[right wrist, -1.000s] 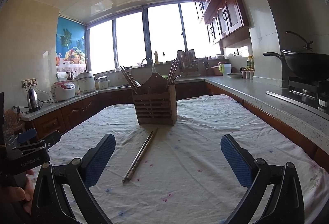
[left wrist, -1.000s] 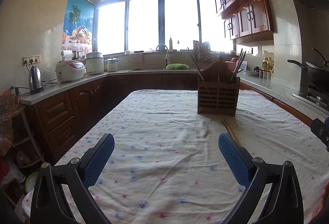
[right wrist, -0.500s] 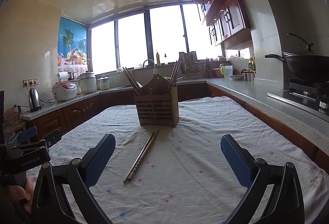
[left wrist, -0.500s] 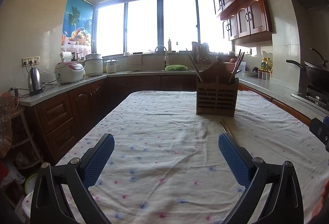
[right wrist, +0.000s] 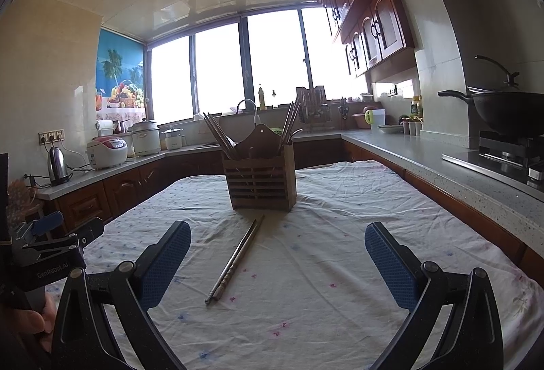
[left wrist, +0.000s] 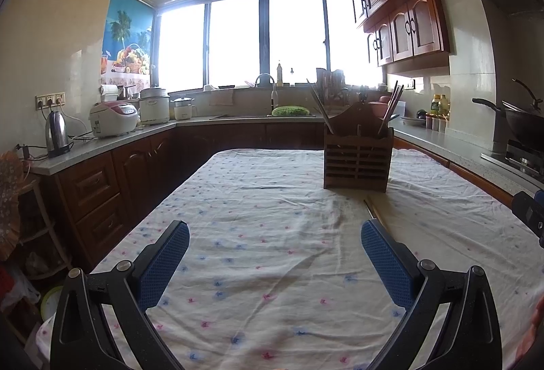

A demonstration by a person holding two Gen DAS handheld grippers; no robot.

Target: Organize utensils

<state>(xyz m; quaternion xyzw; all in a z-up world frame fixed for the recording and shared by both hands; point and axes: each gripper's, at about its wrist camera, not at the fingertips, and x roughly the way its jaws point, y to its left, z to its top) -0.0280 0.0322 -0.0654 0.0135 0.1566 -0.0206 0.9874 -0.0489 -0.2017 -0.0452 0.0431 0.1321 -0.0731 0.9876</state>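
Fingers of the right gripper (right wrist: 277,263) and left gripper (left wrist: 274,263) are spread wide, nothing held. A pair of chopsticks (right wrist: 235,259) is left flat on the tablecloth (right wrist: 340,268), just before the wooden holder (right wrist: 260,181), presumably awaiting pickup and upright storage.

Sunlit kitchen: wide, bright multi-pane window (left wrist: 265,40) at back, dark brown wooden base cabinets (left wrist: 112,179) under grey stone worktop (right wrist: 442,162), matching wall cupboards (left wrist: 401,20) at right, cream tiled walls (left wrist: 51,40), white floral-print cloth-covered counter (left wrist: 272,234) in centre.
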